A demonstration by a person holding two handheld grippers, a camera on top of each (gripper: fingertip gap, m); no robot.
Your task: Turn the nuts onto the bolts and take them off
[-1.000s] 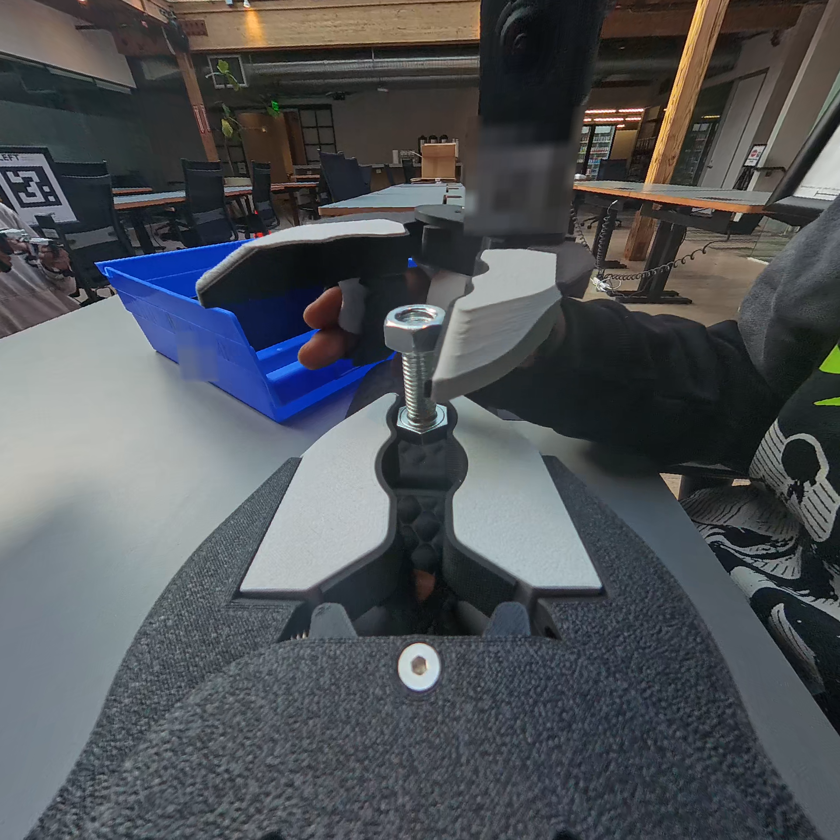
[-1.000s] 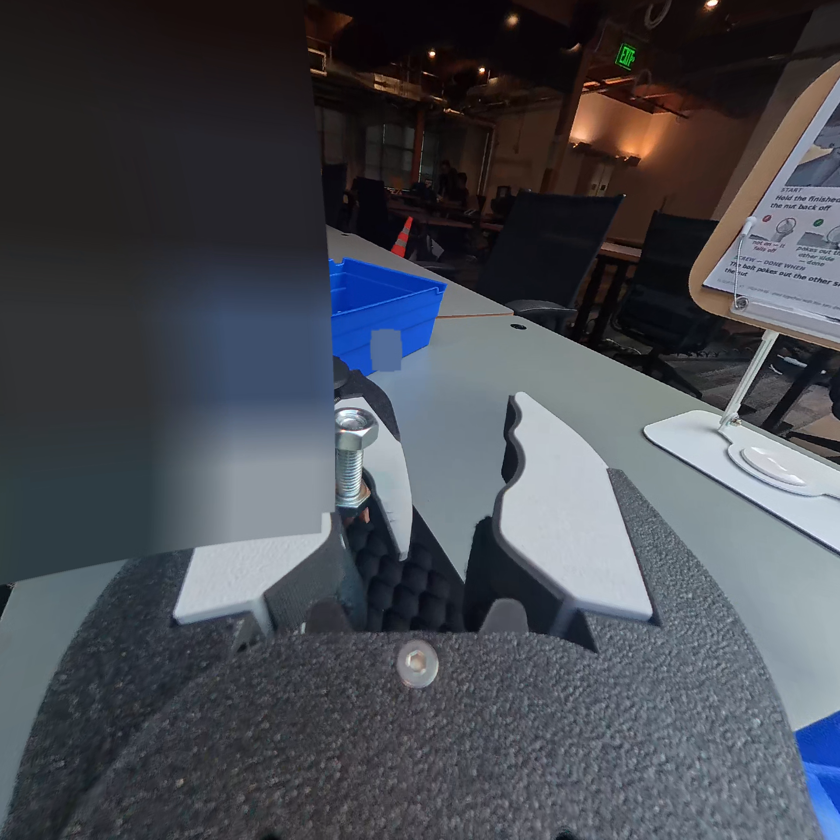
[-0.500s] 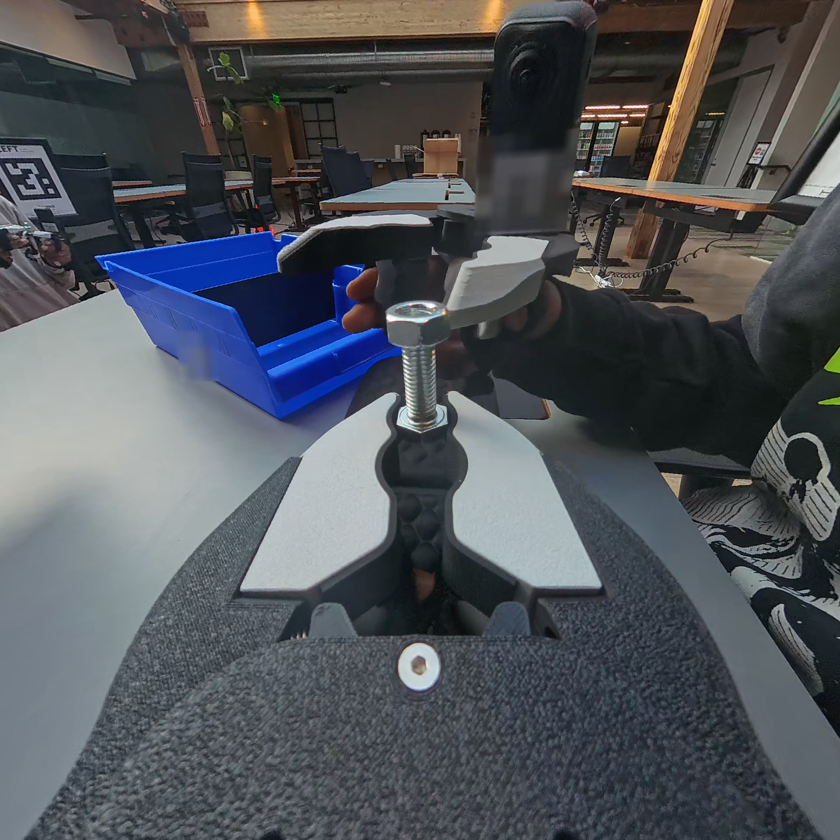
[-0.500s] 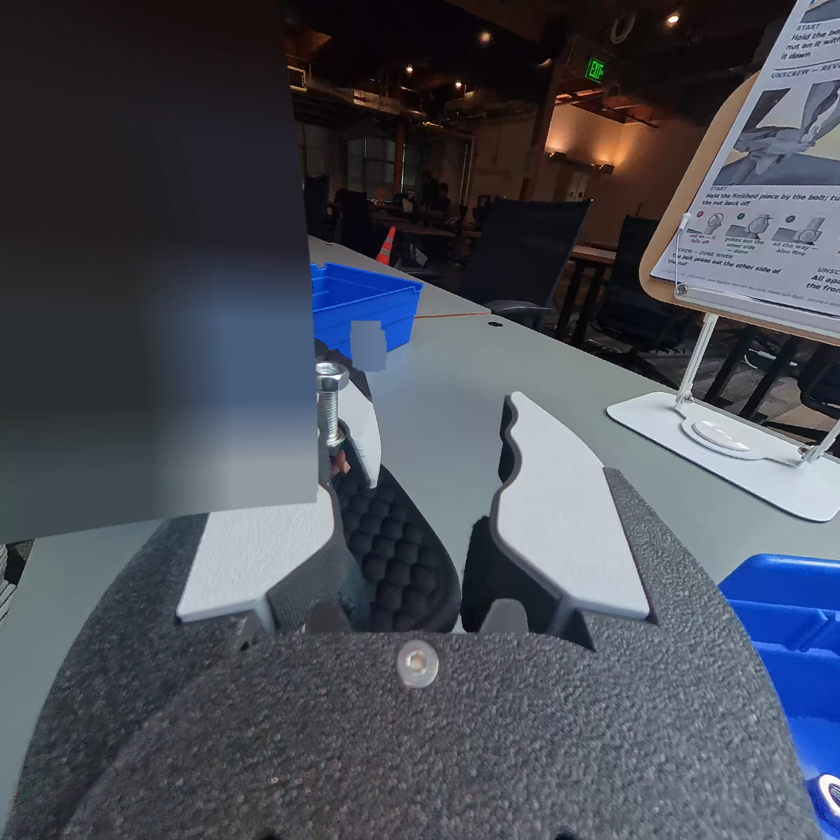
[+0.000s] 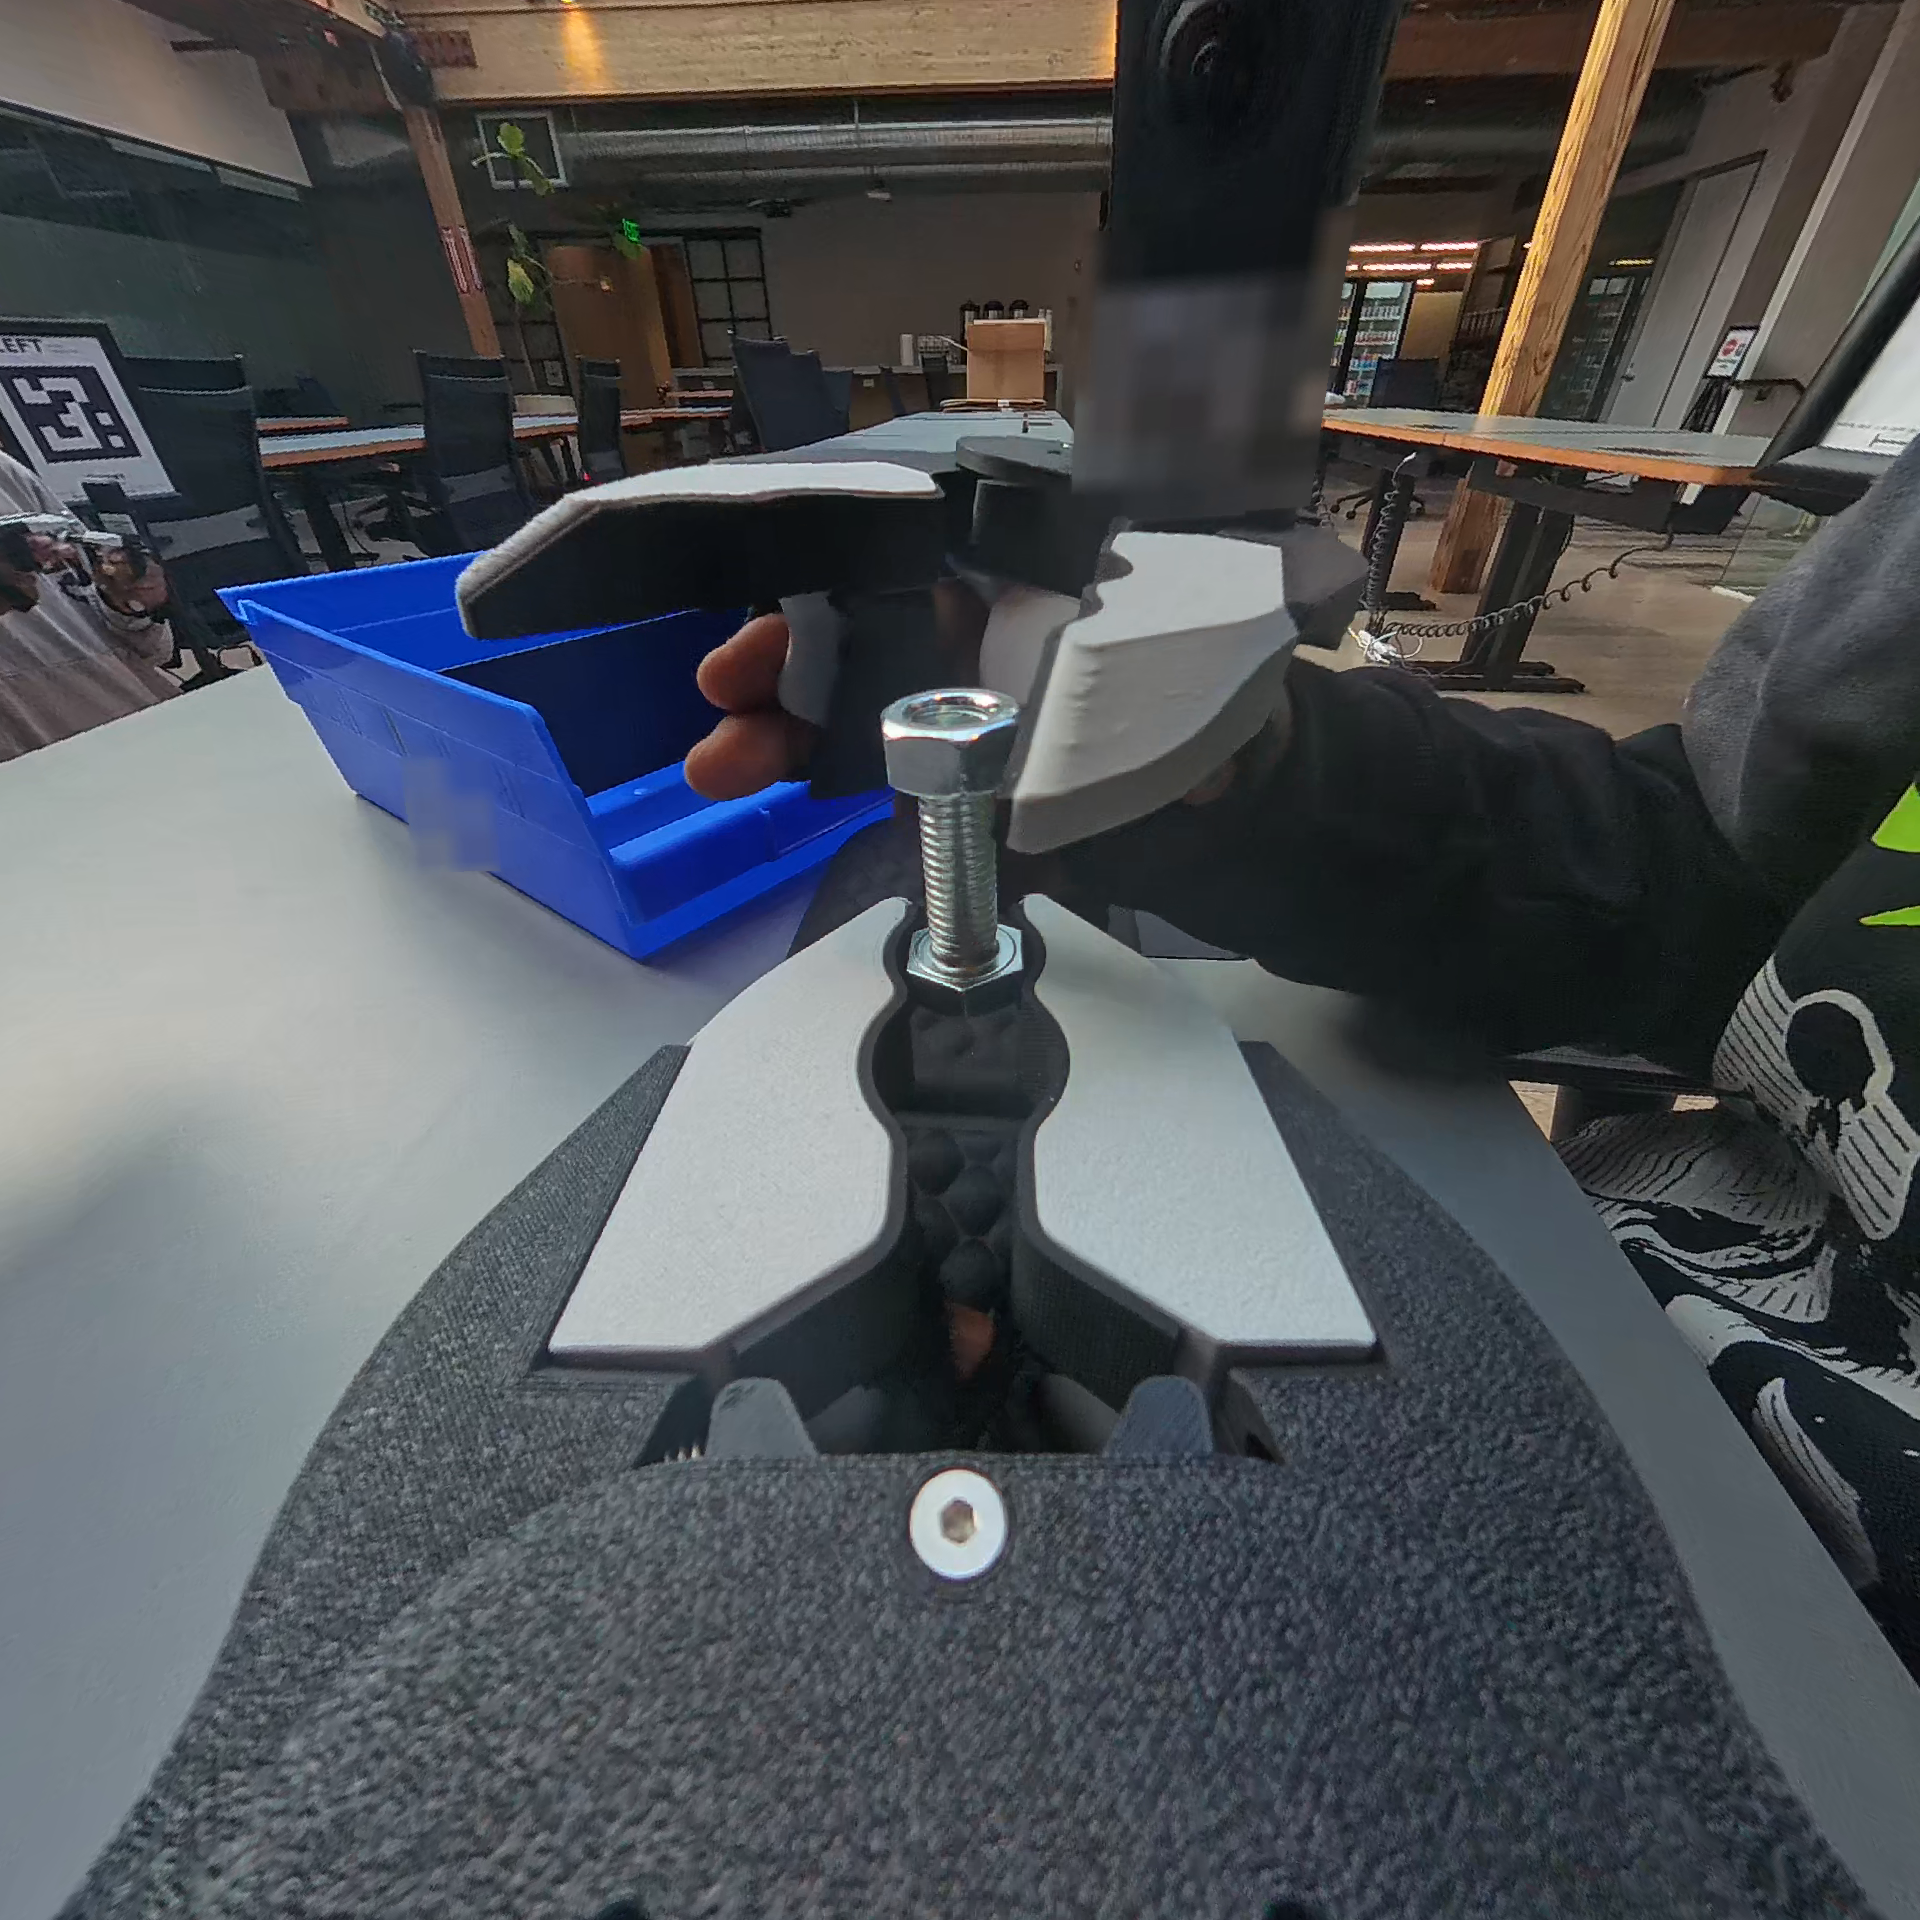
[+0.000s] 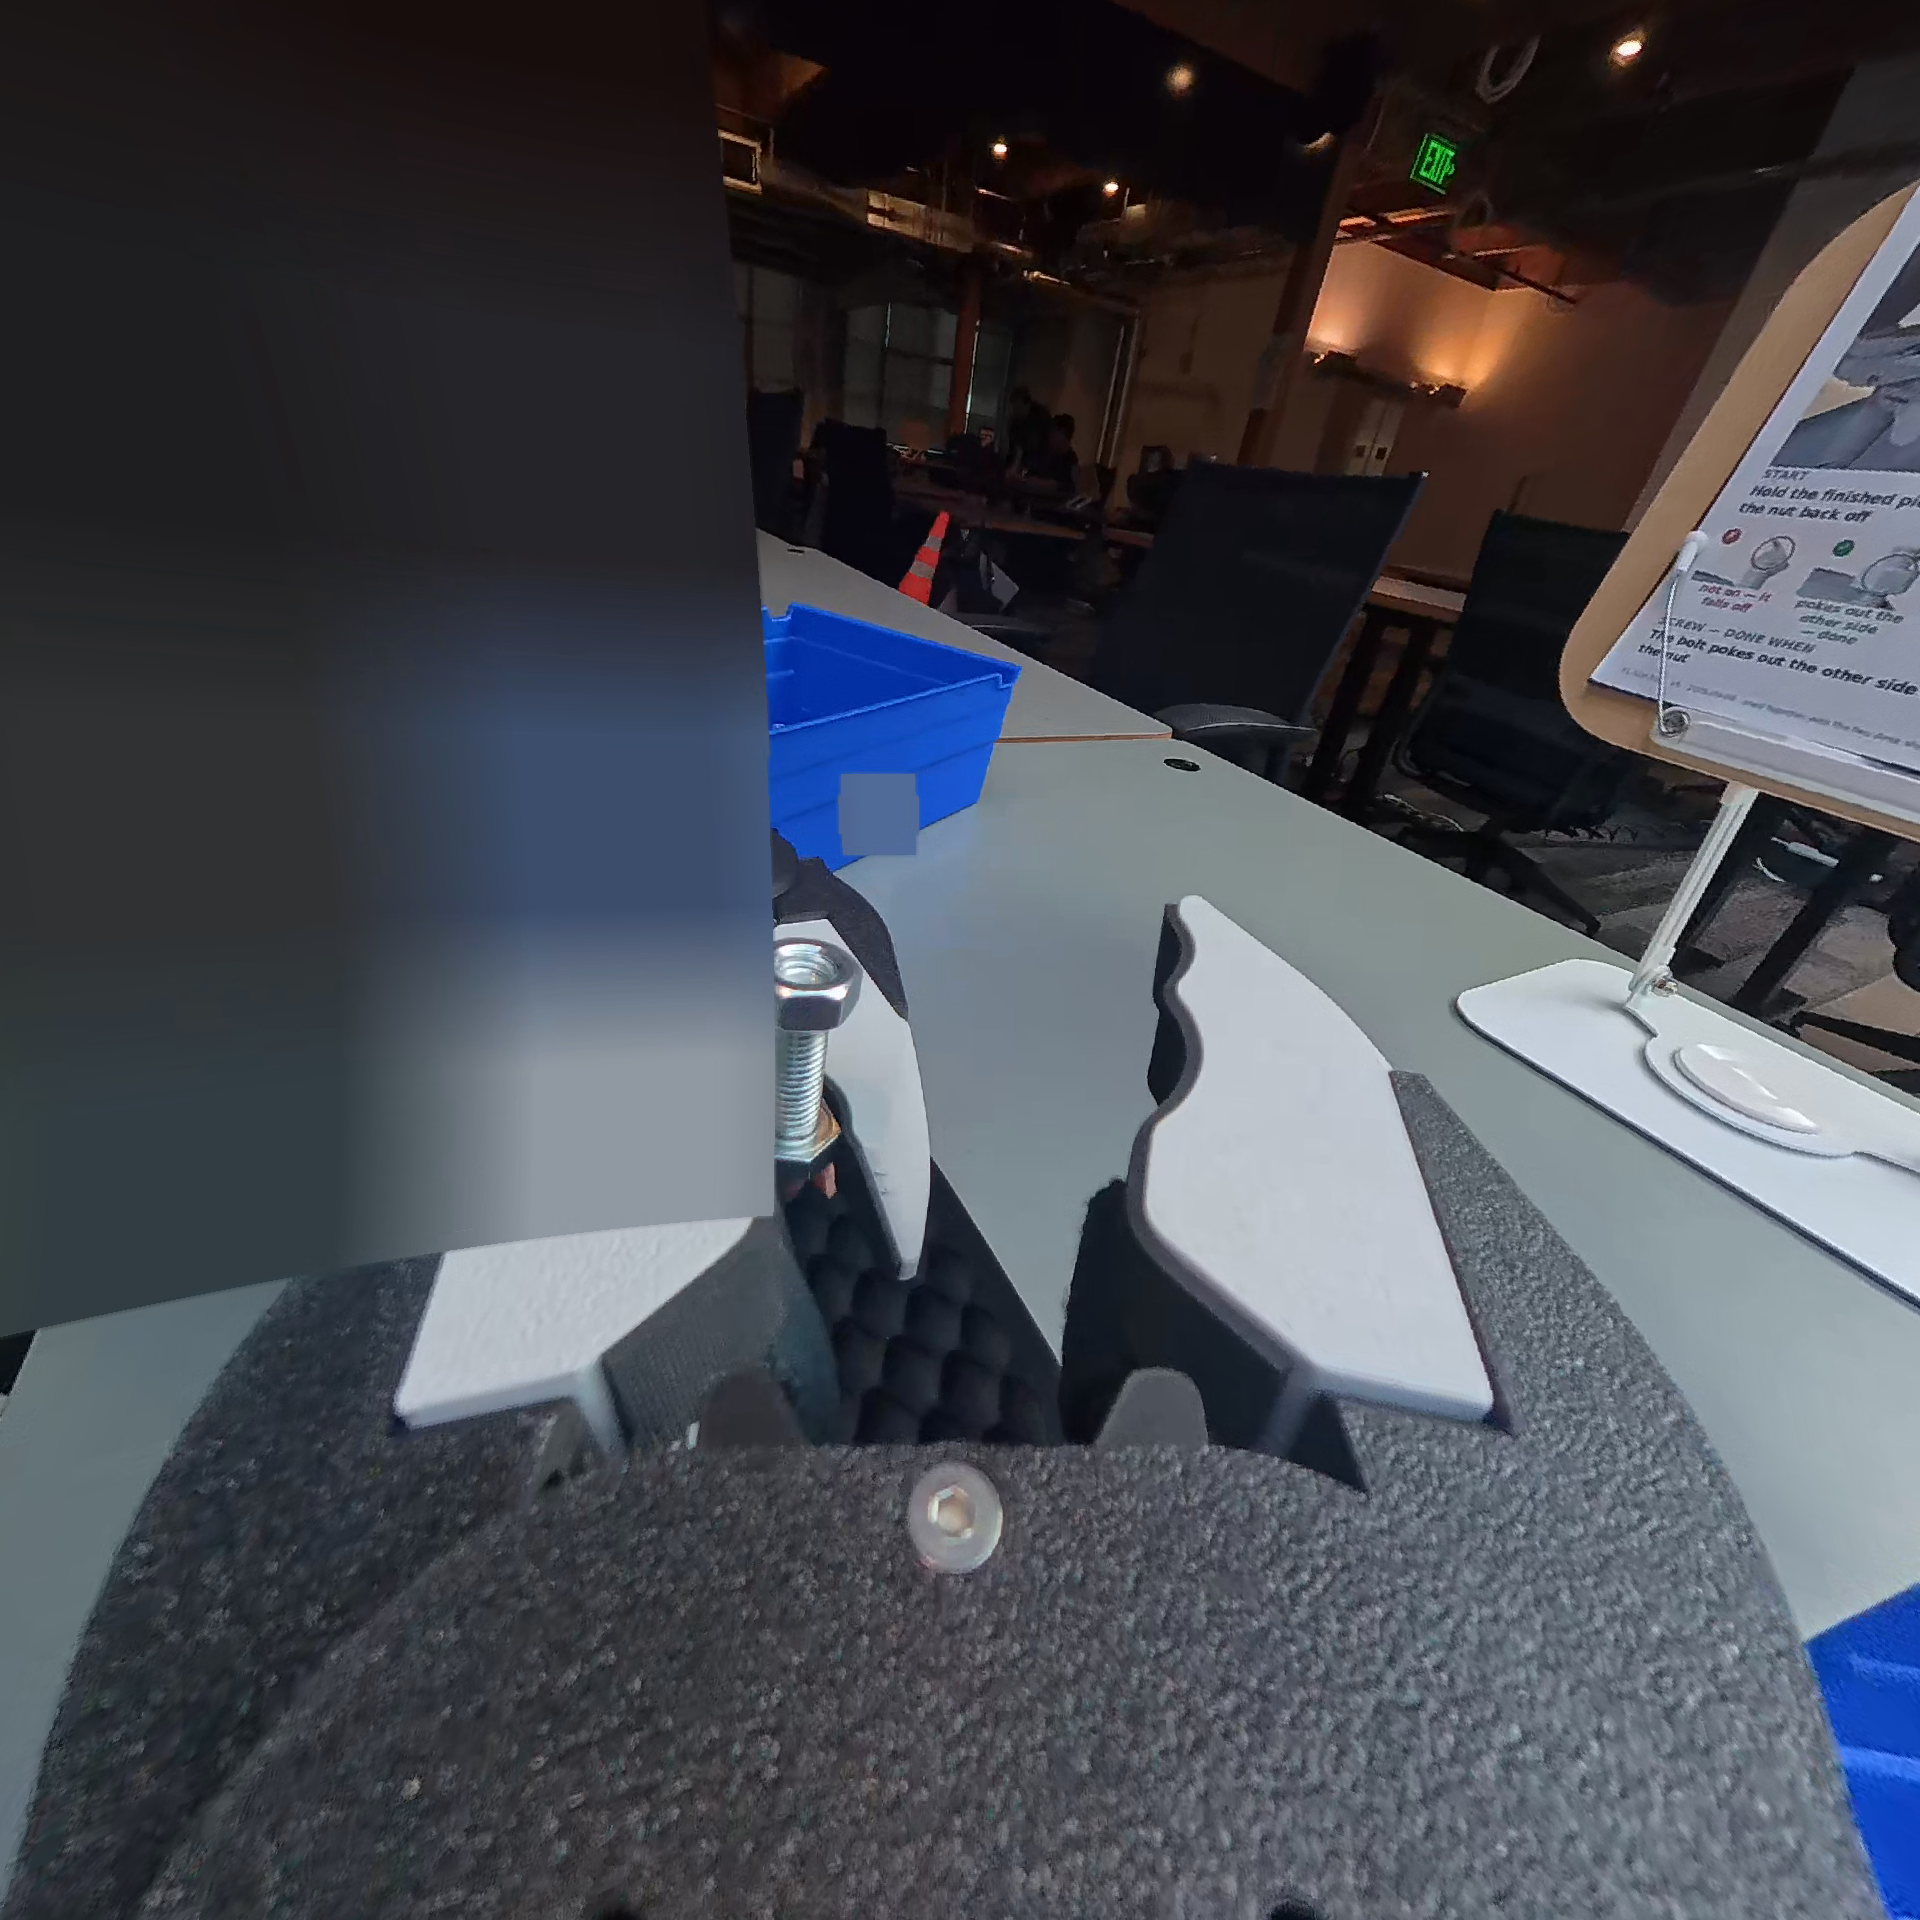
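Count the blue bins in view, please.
2. One bin stands on the table beyond the bolt; a second bin shows only a corner at the right wrist view's lower right edge. More may be hidden.

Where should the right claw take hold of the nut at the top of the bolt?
On the nut's side flats, from the right: it sits atop the upright bolt, whose lower end the left claw clamps. The open right claw already hovers beside it.
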